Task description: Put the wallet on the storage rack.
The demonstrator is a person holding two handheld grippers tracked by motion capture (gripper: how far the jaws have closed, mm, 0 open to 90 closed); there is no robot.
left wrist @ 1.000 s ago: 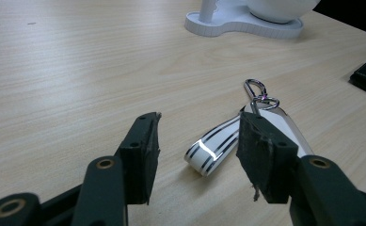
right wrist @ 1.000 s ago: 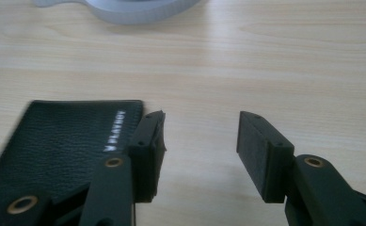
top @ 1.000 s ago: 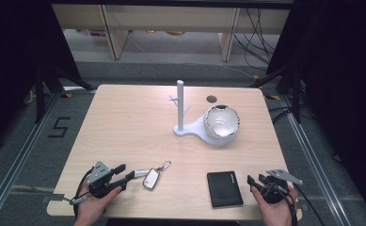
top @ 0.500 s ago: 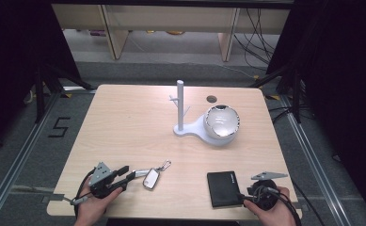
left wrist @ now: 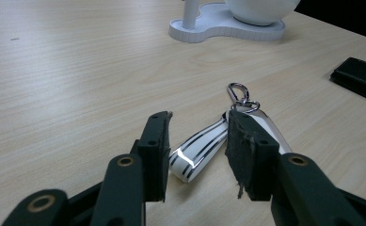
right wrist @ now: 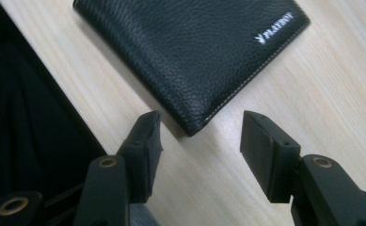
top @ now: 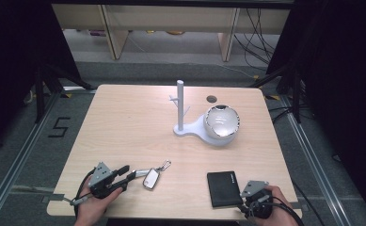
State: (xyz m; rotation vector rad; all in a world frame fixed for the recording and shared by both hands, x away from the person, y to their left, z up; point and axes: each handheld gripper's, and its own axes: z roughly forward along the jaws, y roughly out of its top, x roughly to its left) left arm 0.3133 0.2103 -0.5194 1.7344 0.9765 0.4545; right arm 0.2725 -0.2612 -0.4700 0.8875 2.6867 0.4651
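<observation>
Black wallet (right wrist: 190,56) | corner just ahead of right tool (right wrist: 199,141), untouched

The table (top: 138,127) is pale wood with fine lengthwise grain and one small dark round hole (top: 211,99) near its far edge. The key fob (left wrist: 204,148) is glossy white with thin dark stripes and a silvery edge, and its clip (left wrist: 238,92) is shiny silver. The wallet (right wrist: 190,52) is black pebbled leather with pale stitching along its edge and small silver lettering in one corner. The stand (top: 182,110) is plain white. The bowl (top: 222,123) is white with a glossy pale inside. Both pairs of tongs (left wrist: 197,150) (right wrist: 199,150) are matt black with brass-coloured rivets.
</observation>
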